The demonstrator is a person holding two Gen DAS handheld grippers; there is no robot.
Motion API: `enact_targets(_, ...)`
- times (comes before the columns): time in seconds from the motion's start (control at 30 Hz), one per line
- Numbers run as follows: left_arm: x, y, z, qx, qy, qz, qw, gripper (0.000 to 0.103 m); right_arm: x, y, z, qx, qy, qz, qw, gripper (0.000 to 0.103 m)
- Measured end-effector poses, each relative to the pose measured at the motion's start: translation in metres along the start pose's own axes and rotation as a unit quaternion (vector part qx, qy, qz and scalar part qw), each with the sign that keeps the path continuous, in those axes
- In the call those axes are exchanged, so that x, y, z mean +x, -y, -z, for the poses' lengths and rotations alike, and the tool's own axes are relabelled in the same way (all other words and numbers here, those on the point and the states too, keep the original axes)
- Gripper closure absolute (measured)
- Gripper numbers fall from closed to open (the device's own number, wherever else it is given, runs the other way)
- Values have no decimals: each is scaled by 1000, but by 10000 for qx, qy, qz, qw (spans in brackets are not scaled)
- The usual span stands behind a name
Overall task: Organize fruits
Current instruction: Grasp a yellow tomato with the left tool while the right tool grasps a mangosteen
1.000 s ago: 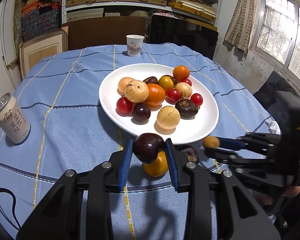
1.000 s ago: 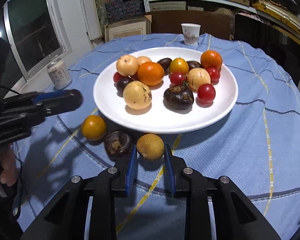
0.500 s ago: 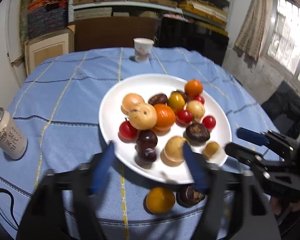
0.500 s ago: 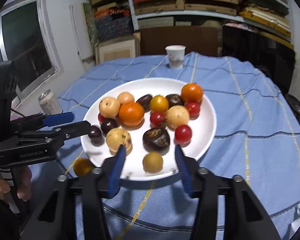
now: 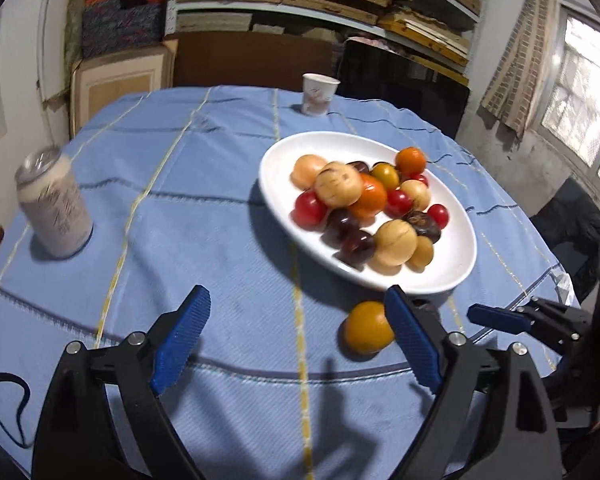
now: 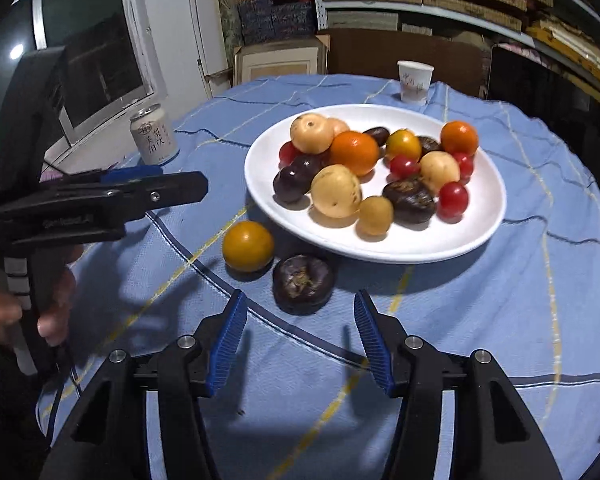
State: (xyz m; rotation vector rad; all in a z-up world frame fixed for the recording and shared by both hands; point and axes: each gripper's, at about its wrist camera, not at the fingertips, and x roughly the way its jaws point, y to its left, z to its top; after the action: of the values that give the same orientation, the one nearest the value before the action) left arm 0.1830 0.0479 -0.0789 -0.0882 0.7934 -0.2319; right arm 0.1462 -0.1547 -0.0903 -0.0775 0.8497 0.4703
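A white plate (image 5: 456,264) (image 6: 484,216) holds several fruits: orange, red, tan and dark purple ones. On the cloth in front of the plate lie an orange-yellow fruit (image 5: 366,332) (image 6: 247,245) and a dark purple fruit (image 6: 303,283); in the left wrist view the purple one is mostly hidden behind my right finger. My left gripper (image 5: 298,340) is open and empty, above the cloth left of the orange-yellow fruit. My right gripper (image 6: 300,338) is open and empty, just short of the dark purple fruit.
A drink can (image 5: 54,206) (image 6: 154,140) stands at the table's left. A paper cup (image 5: 318,94) (image 6: 415,82) stands at the far edge. The table has a blue cloth (image 5: 204,184). Shelves, boxes and a dark screen stand behind.
Both grippers opened and left their fruits on the plate: the dark purple one from the left, the tan one from the right. Both then pulled back toward the table's near edge.
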Motion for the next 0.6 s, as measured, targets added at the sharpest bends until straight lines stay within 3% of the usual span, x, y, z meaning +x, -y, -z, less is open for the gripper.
enact_targets(0.2,6,-9,4,-105,-15,-35,9999,16,30,4,-9,320,-267,160,9990,48)
enact_targets(0.33,8,-4,5,3,-55,-5,10000,16,38,6,-9,463,-284,-2,9985,62)
enact_targets(0.6,14,21,12,561,-178,3,9983,16,0,9,5,413,183,28,9990,62)
